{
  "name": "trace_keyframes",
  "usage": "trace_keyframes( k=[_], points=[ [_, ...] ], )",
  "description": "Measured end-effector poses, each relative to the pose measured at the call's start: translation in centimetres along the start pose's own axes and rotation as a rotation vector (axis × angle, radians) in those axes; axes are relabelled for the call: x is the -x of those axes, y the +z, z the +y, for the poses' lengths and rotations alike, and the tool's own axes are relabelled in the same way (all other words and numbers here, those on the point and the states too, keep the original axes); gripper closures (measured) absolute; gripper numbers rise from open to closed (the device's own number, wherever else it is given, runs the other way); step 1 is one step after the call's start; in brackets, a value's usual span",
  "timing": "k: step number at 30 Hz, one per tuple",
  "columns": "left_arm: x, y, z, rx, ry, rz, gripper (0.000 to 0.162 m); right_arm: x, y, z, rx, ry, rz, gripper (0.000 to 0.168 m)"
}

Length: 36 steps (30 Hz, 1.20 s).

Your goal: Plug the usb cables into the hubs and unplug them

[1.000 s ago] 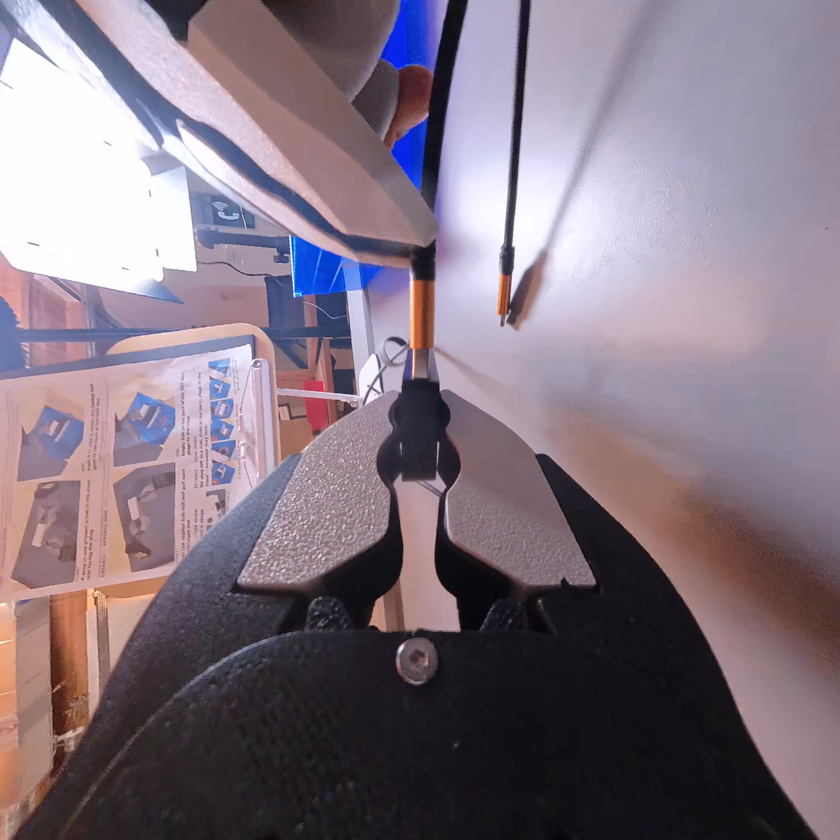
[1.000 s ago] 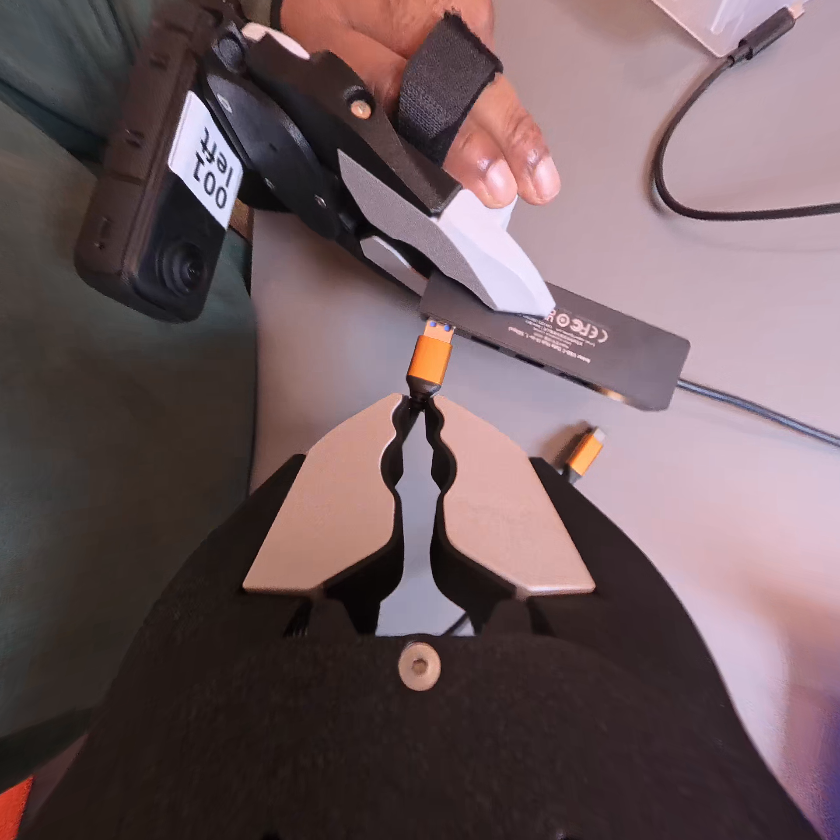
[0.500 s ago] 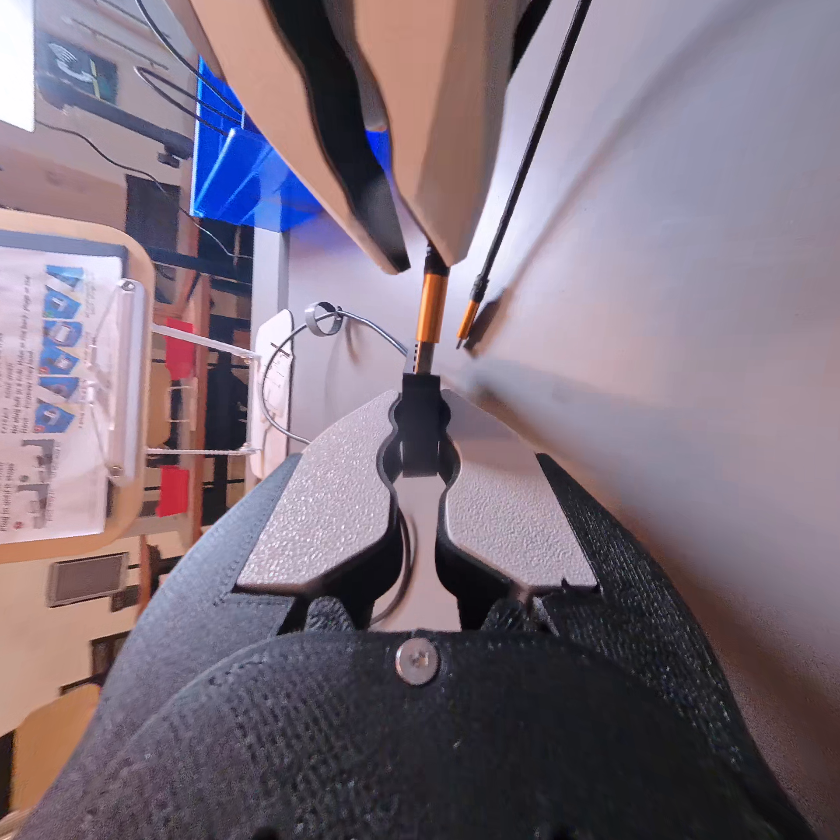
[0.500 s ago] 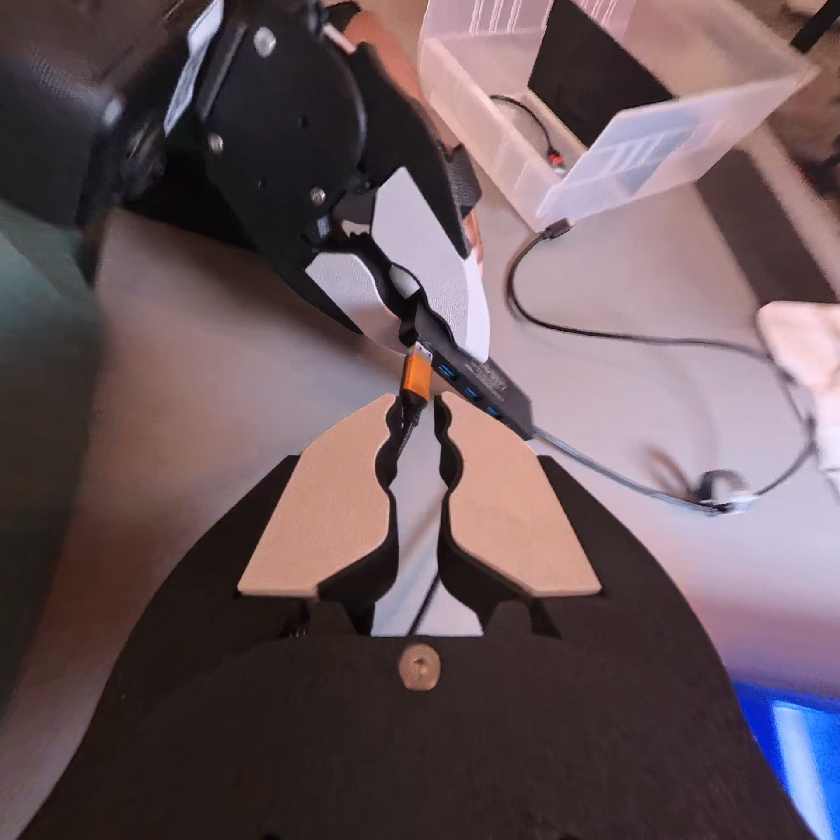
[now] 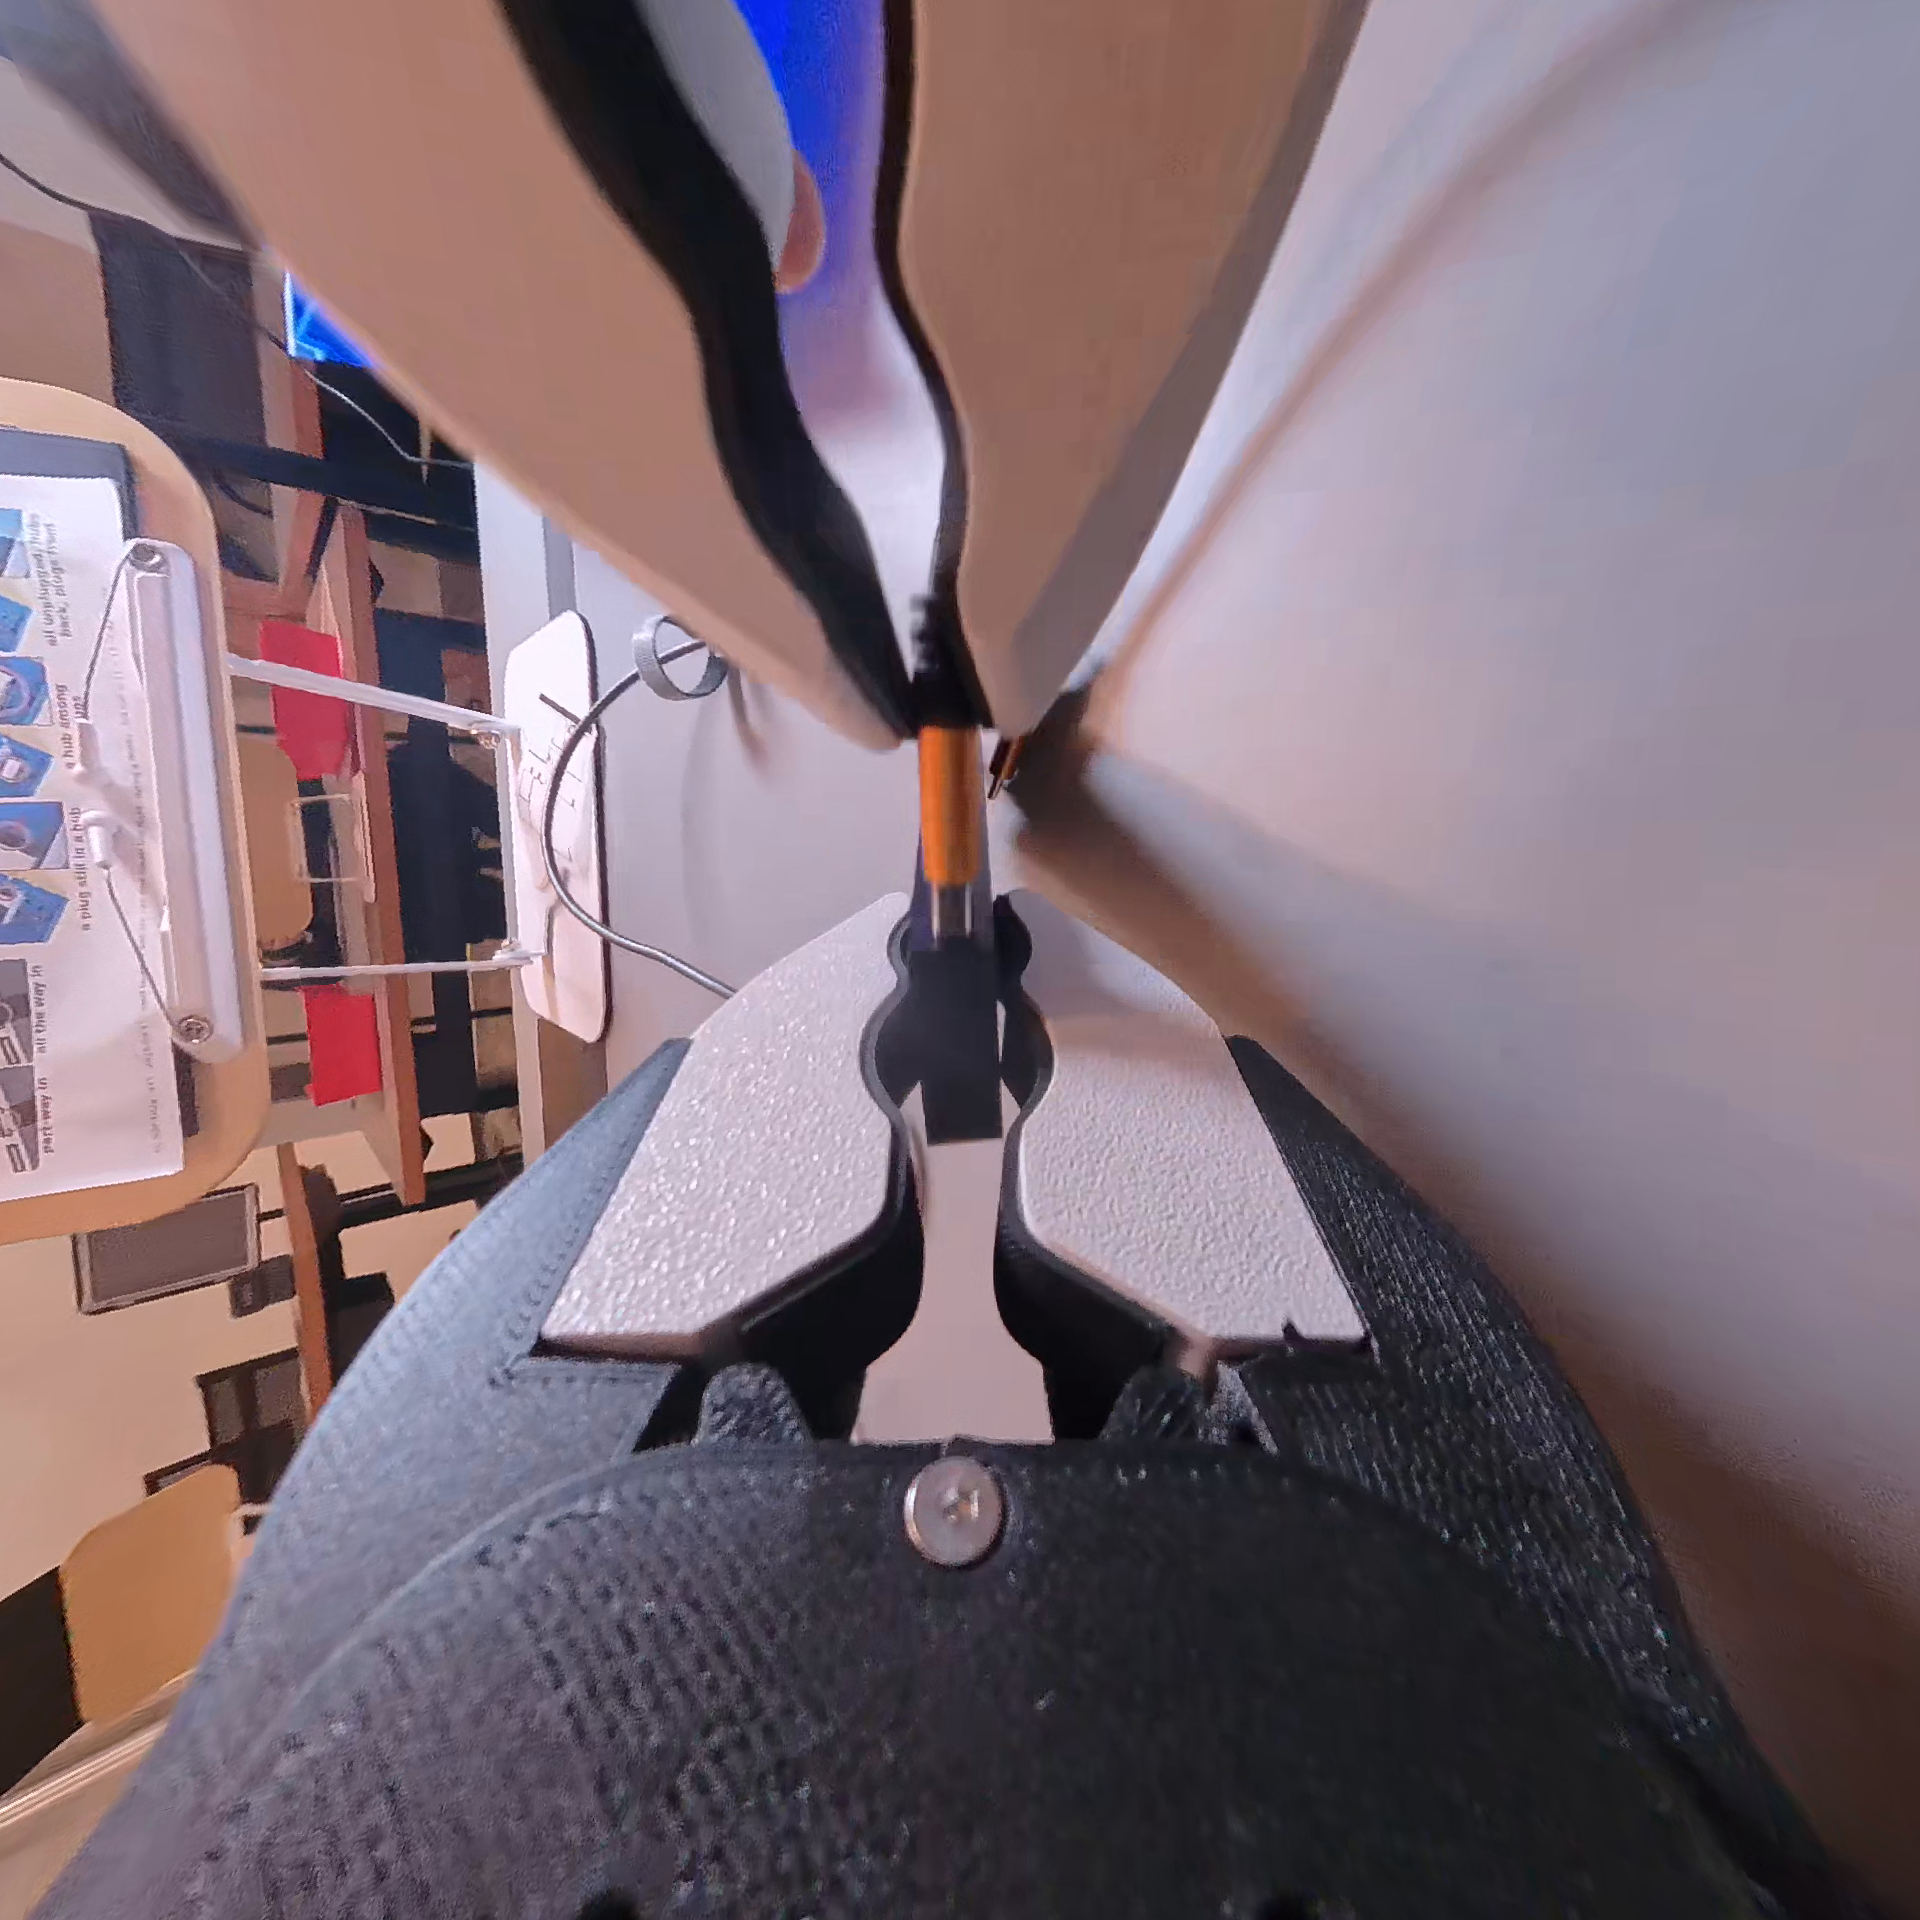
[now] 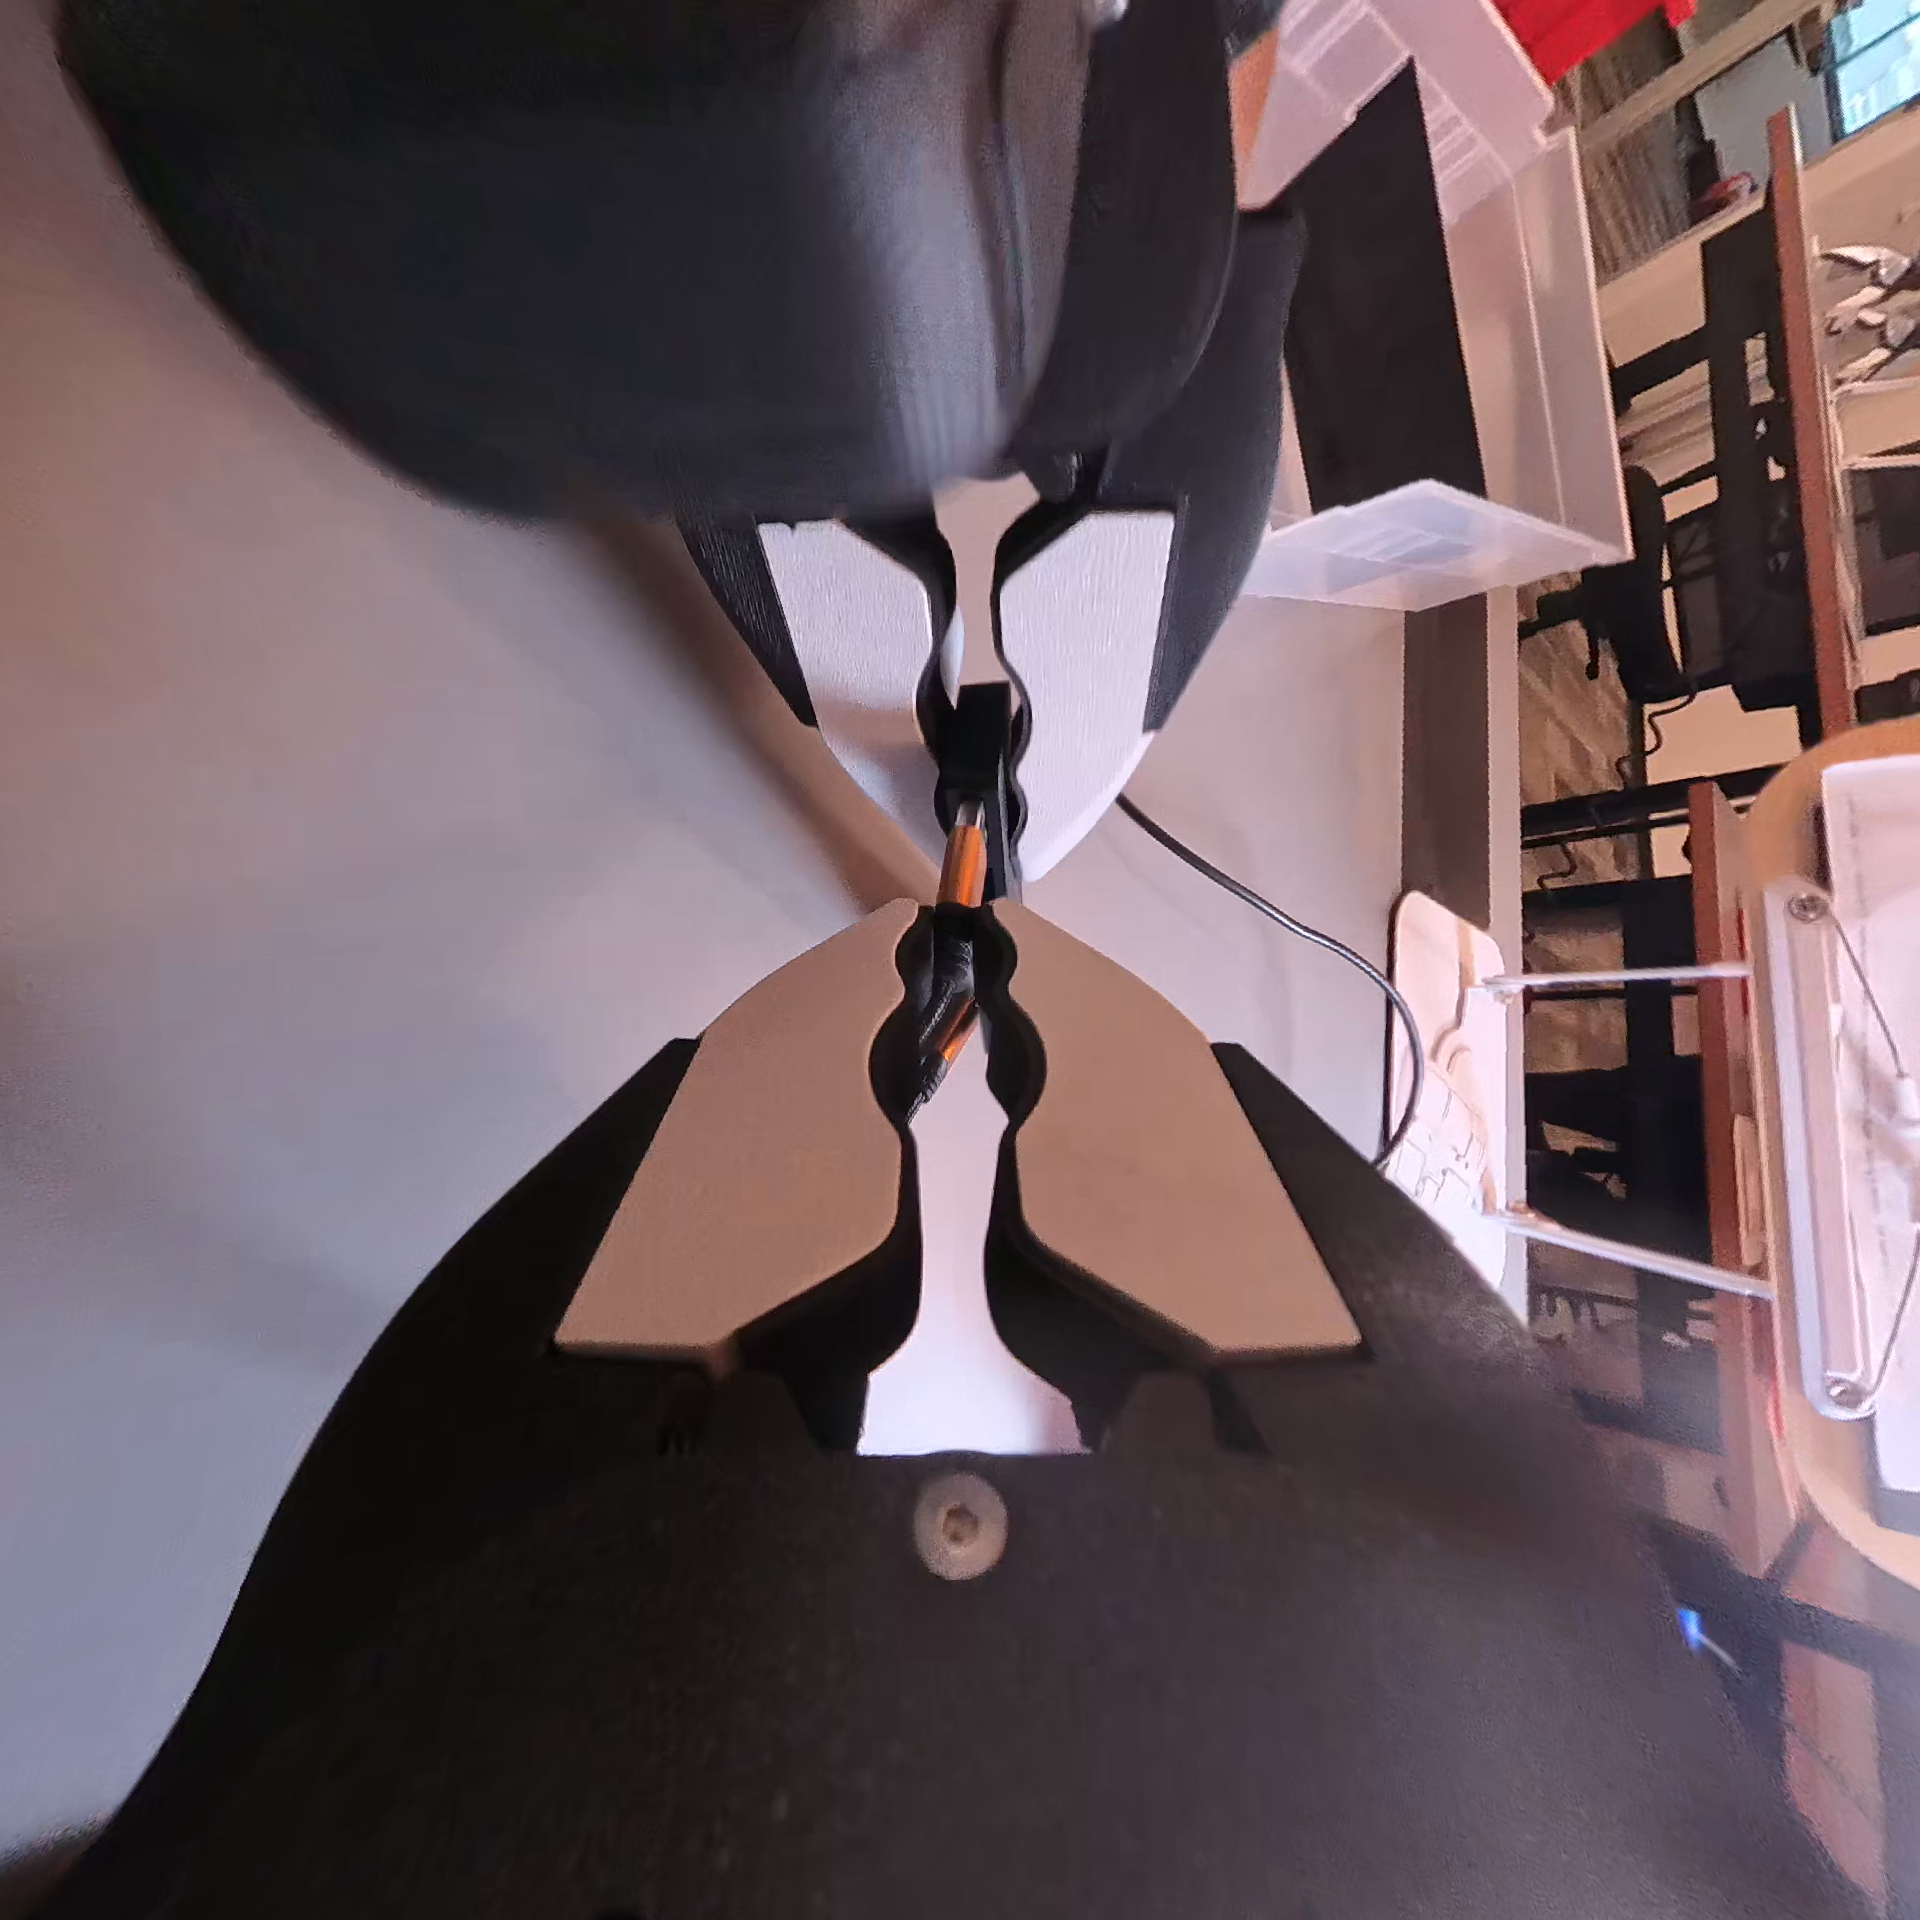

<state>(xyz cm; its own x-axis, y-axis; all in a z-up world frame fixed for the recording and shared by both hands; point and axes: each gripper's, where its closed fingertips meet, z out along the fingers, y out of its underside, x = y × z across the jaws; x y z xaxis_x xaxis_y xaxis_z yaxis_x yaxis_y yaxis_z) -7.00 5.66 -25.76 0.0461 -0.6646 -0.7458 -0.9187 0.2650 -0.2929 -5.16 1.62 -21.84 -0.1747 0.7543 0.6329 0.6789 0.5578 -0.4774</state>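
With the left gripper (image 5: 954,935) clamped on the black hub (image 5: 956,1049), right gripper (image 6: 956,914) pinches the orange plug's (image 6: 961,868) cable; port seating hard to make out.

Pale grey bench (image 5: 1558,727), smooth and warmly lit. Beyond its edge, a round-cornered wooden board (image 5: 223,790) carrying printed sheets (image 5: 52,831) under a clear clip. Behind, brown wooden shelving posts (image 6: 1808,436), black metal frames, red patches (image 5: 301,686). Clear plastic bin (image 6: 1455,540) at the bench's far side. Blue glow (image 5: 810,62) near the top of the left wrist view.
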Motion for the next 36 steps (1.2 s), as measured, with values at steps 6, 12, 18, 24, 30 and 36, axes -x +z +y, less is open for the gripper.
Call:
trace_keyframes(
  k=[6, 12, 18, 24, 30, 36],
  points=[
    [-0.4, -0.1, 0.1, 0.039, 0.038, -0.015, 0.15, 0.3, 0.4, -1.0, -0.029, 0.03, -0.036, 0.161],
    [1.7, -1.3, -1.0, -0.147, -0.025, -0.072, 0.148, -1.2, -1.3, -1.0, -0.176, 0.231, -0.069, 0.16],
    [2.7, -4.0, -3.4, -0.448, -0.117, -0.046, 0.146, -2.1, -3.8, 0.0, -0.366, 0.426, -0.129, 0.161],
    [2.3, -6.5, -6.1, -0.715, -0.23, 0.064, 0.151, -1.4, -5.2, -0.2, -0.484, 0.501, -0.217, 0.16],
    [1.7, -7.1, -6.8, -0.731, -0.25, 0.169, 0.151, -0.6, -5.5, -0.4, -0.497, 0.463, -0.258, 0.161],
    [0.4, -6.5, -6.3, -0.62, -0.124, 0.215, 0.151, 0.4, -4.9, 0.0, -0.369, 0.346, -0.278, 0.161]
  ],
)
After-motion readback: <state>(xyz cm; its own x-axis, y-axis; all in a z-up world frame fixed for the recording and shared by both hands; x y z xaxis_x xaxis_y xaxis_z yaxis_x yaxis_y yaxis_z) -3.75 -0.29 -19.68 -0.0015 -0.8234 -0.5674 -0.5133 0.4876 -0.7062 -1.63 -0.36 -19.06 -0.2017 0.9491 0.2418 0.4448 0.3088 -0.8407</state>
